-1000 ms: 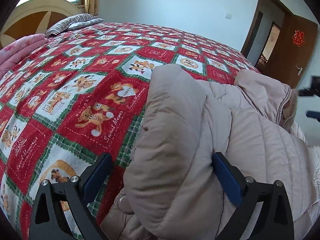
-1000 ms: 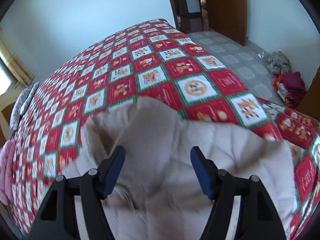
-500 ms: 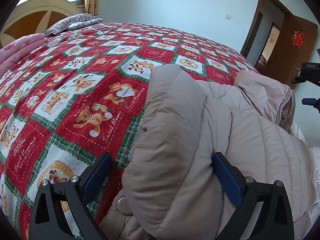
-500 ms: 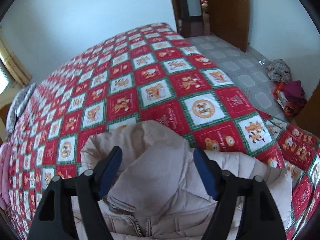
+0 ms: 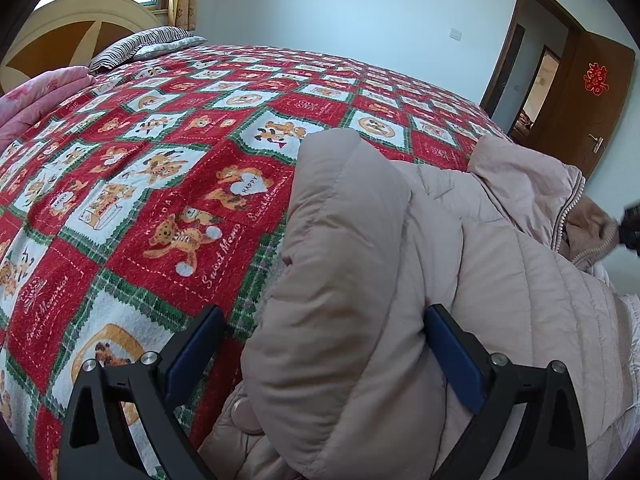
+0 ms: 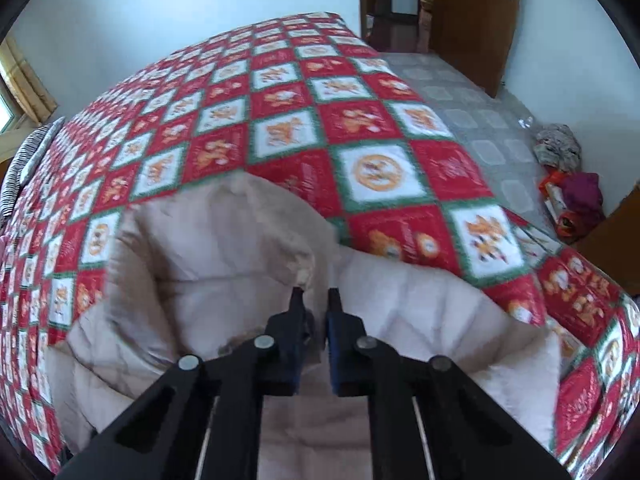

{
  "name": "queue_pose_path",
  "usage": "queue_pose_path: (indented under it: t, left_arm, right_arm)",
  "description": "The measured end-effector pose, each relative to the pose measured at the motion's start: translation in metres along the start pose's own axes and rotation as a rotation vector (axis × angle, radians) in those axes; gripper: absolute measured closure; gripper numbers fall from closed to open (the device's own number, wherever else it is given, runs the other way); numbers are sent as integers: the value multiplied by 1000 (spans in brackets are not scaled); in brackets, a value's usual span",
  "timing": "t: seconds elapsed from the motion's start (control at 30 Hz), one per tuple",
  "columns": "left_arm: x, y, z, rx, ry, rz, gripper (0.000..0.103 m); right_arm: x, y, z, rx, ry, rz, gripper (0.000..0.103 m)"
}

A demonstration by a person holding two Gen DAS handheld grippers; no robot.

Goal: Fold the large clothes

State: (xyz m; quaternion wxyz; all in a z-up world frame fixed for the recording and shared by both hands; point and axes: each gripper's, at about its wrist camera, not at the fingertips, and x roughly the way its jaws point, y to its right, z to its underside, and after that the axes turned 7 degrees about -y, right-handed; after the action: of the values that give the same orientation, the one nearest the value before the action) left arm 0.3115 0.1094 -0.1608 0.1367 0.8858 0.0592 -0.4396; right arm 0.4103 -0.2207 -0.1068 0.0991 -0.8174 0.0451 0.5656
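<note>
right gripper pinches the padded jacket while the left stands wide

a beige quilted down jacket (image 5: 400,280) lies bunched on a bed covered by a red, green and white teddy-bear quilt (image 5: 168,184). in the left wrist view the jacket fills the lower right of the frame, with a thick folded sleeve or side panel rising up between the fingers of the left gripper (image 5: 324,356). that gripper's jaws are spread wide; its blue pads (image 5: 452,356) stand on either side of the fold, and the left-hand pad sits clear of the fabric over the quilt, so nothing is being squeezed. the jacket's zipper edge and collar (image 5: 568,216) show at the far right, where a dark piece of the other tool just enters the frame.

in the right wrist view, which is blurred, the right gripper (image 6: 316,300) points steeply down at the jacket (image 6: 224,248). its jaws have just been closing and now stand nearly together, with a thin fold of pale fabric caught between the blue pads near a raised flap of the garment.

a striped pillow (image 5: 140,42) and a pink blanket (image 5: 36,100) lie at the head of the bed beside the headboard (image 5: 68,28). a brown door (image 6: 468,20) stands open, and a heap of clothes (image 6: 568,184) sits on the tiled floor (image 6: 460,92).
</note>
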Motion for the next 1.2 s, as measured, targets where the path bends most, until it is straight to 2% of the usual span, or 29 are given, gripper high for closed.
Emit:
queue_pose_path:
  t: [0.17,0.2,0.27,0.37,0.4,0.57,0.6,0.67,0.7,0.73,0.77,0.8,0.83,0.9,1.03,1.13,1.2]
  left_arm:
    - [-3,4,-2,15,-3,-17,3]
    - [-6,6,-3,26,0,-21,3]
    - [-17,16,-9,67,15,-13,3]
    - [-38,41,-29,125,66,50,3]
    - [-43,57,-46,146,75,78,3]
    - [-19,107,-112,121,-6,175,3]
    - [-7,119,-121,132,-29,180,3]
    - [18,140,-129,166,-69,144,3]
    - [27,146,-128,184,-77,127,10]
    - [39,151,-123,210,-89,79,23]
    - [47,151,-118,220,-116,40,66]
    - [54,147,-113,220,-151,20,88]
    - [63,136,-101,192,-186,22,88]
    - [64,113,-84,139,-153,56,88]
    - [63,76,-65,-11,-98,189,89]
    - [64,70,-64,-60,-79,203,90]
    - [61,73,-61,-45,-72,190,90]
  right_arm:
    - [39,35,34,54,-30,-19,94]
    - [45,41,44,49,31,-45,98]
    - [43,40,56,6,121,-45,98]
    - [40,37,65,-12,188,-25,98]
    - [40,37,65,-8,195,-33,98]
    - [40,50,65,30,207,-113,98]
    - [40,51,67,34,209,-120,98]
    - [41,51,67,39,211,-131,98]
    - [41,52,67,41,211,-136,98]
    - [42,52,66,44,211,-144,98]
    - [42,54,66,48,211,-152,98]
    - [42,55,66,52,211,-159,98]
    - [42,56,68,54,212,-165,98]
    - [42,56,67,57,213,-170,98]
    - [43,56,67,55,213,-165,98]
    - [40,55,68,53,207,-147,98]
    - [27,54,71,61,213,-110,91]
